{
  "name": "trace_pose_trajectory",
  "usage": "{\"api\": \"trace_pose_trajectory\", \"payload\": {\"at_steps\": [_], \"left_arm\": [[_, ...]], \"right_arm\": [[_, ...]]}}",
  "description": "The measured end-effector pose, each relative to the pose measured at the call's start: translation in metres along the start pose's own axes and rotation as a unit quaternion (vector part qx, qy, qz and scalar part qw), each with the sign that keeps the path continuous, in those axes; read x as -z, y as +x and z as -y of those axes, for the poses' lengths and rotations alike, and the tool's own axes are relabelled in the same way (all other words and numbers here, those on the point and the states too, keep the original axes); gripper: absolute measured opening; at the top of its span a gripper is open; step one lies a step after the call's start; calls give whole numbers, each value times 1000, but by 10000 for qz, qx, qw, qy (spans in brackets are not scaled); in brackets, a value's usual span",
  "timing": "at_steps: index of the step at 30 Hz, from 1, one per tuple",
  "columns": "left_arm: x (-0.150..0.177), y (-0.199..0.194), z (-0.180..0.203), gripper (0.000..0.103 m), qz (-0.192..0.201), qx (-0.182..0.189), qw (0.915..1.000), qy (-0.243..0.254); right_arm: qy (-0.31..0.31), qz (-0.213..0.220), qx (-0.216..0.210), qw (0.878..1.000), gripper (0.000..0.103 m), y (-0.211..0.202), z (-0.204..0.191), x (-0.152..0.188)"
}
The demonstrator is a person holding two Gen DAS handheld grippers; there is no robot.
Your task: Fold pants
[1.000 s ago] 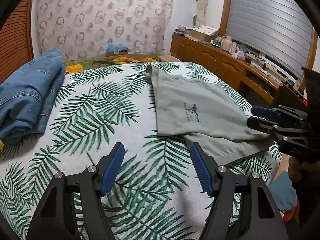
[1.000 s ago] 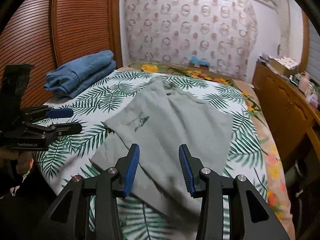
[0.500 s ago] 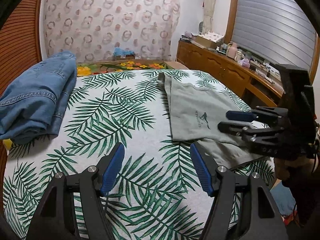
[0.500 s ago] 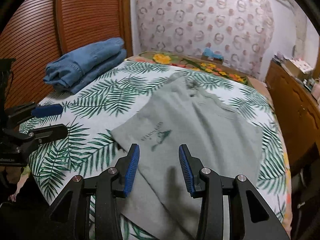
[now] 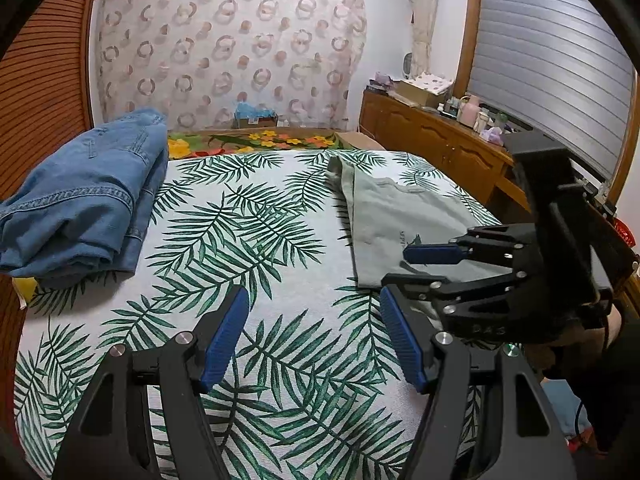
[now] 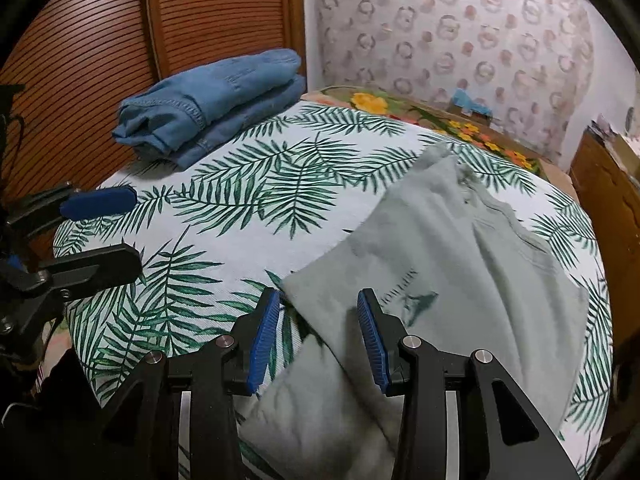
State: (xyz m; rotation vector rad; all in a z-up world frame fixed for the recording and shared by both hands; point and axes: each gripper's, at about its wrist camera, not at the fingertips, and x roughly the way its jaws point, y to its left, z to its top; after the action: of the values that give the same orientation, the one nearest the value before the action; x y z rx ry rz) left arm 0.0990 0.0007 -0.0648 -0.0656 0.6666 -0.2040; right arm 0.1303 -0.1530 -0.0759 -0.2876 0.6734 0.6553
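Grey pants (image 6: pixel 460 280) lie part-folded on bed (image 6: pixel 240 216). R gripper (image 6: pixel 318 336) jaws apart above near corner, prob. lining up grab; L gripper (image 5: pixel 312 336) jaws apart, nothing between.

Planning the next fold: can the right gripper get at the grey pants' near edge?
Probably yes: the right gripper hovers open over the grey pants, nothing between them.

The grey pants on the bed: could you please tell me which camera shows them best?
The right wrist view: the grey pants spread across most of it, logo visible. In the left wrist view the right tongs cover their near part.
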Motion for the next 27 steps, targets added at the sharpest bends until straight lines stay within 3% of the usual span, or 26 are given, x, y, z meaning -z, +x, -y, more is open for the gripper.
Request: {"api": "trace_pose_trajectory", "payload": {"at_steps": [5,9,17,27], "left_arm": [[1,0,0,69,-2,-4,10000,4],[1,0,0,69,0,1,10000,-4],[5,1,0,69,-48,-8,10000,-19],[9,6,10,69,-122,61,9999,81]], "right_arm": [[-127,-155,-25,9998,42,7,-2,1],[-203,-222,-84,9995,36,11,-5,-1],[-255,-330,-66,9991,4,19,-6,-10],[296,196,101,9993,3,-22,40,-18]]}}
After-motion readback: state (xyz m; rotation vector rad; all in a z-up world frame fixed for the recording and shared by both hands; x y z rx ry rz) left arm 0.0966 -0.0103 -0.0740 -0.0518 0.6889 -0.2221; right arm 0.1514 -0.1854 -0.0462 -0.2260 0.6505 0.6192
